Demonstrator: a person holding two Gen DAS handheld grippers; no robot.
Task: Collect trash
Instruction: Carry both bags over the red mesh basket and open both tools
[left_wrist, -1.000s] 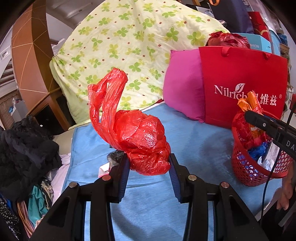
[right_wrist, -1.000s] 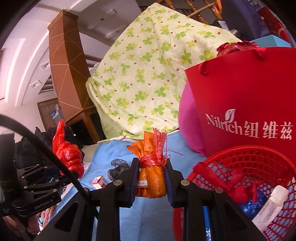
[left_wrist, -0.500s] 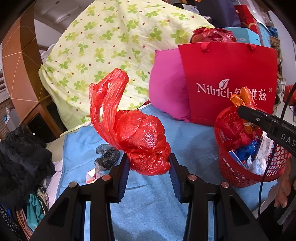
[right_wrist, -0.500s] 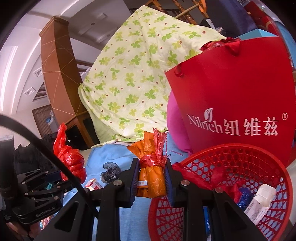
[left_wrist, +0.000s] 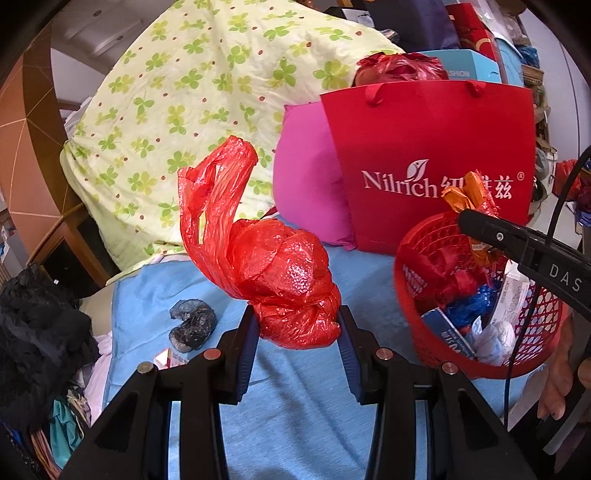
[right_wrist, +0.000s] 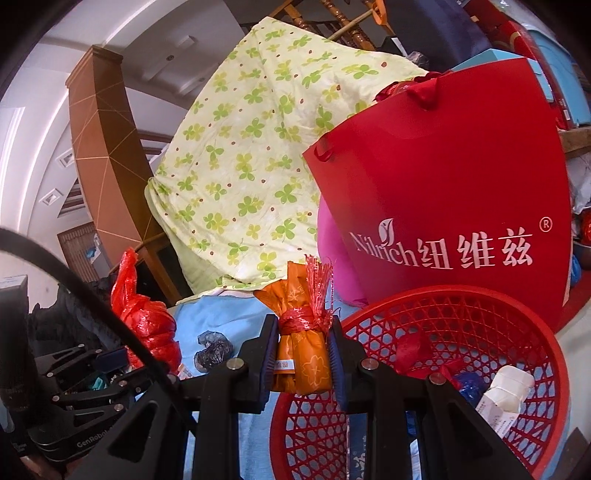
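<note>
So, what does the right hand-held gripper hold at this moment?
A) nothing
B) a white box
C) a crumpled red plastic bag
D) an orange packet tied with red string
D: in the right wrist view the right hand-held gripper is shut on the orange packet, which has red string around it, beside the rim of the red basket.

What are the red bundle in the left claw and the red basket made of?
The red bundle looks like thin plastic film, a knotted shopping bag: glossy, crinkled, partly see-through at its loose tail. The basket looks like rigid moulded plastic: an even open lattice with a smooth, slightly shiny rim.
</note>
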